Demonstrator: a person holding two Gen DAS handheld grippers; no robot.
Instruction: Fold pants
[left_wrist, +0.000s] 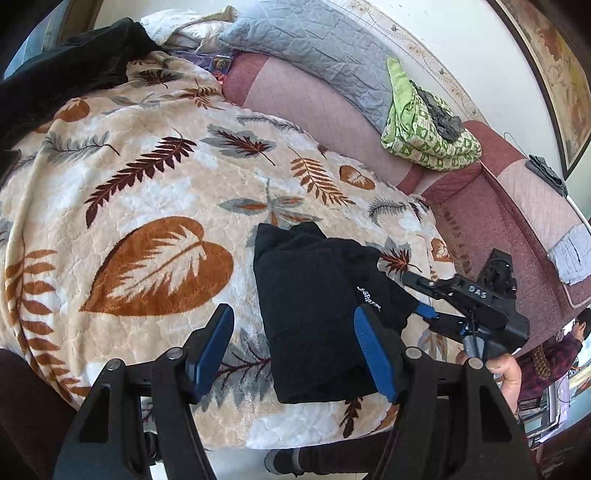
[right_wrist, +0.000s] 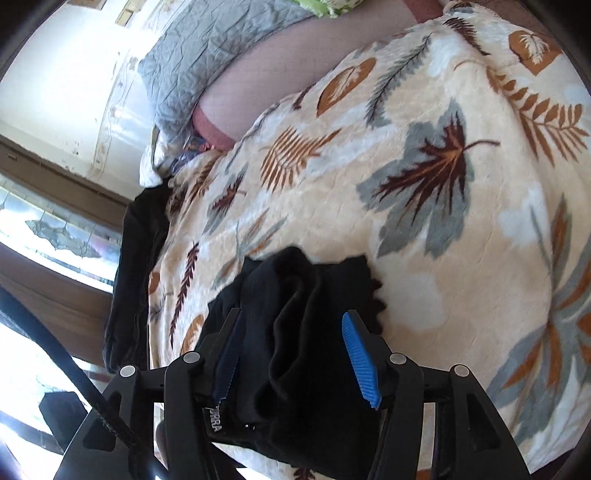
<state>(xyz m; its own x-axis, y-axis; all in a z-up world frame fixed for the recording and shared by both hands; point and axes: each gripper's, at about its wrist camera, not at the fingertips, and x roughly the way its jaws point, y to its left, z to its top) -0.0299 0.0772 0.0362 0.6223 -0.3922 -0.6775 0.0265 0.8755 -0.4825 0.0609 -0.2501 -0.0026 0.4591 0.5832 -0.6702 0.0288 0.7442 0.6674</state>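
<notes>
Left wrist view: left gripper (left_wrist: 293, 350) at 6 o'clock, blue-padded fingers (left_wrist: 208, 350) spread apart, clamped on nothing. Folded black pants (left_wrist: 317, 310) lying on the leaf-print blanket (left_wrist: 147, 192), just right of centre toward 5 o'clock; a compact bundle with small white lettering on its right side. Right-hand pad overlapping the bundle's right edge in the picture; pressing on the cloth or hanging above it, cannot tell. Left-hand pad over bare blanket, clear of the bundle. At 4 o'clock, right gripper (left_wrist: 424, 308) seen from the side, one blue pad just beside the bundle's right edge, a hand (left_wrist: 506, 373) on its handle. Grey quilted pillow (left_wrist: 314, 48) at 12 o'clock against the wall, green patterned cloth (left_wrist: 424, 129) at 2 o'clock on the pink sofa cushion (left_wrist: 317, 110). Another dark garment (left_wrist: 74, 70) heaped at 10 o'clock.

Right wrist view: right gripper (right_wrist: 295, 354) at 6 o'clock, fingers (right_wrist: 358, 354) standing apart. Black pants (right_wrist: 303, 332) bunched in thick folds directly between them, at 6 o'clock, resting on the blanket (right_wrist: 424, 177). Right pad clear of the fabric with a gap showing; left pad close against the cloth, no squeeze visible. Grey pillow (right_wrist: 207, 51) at 11 o'clock, dark garment (right_wrist: 136, 266) draped over the blanket's edge at 9 o'clock.
</notes>
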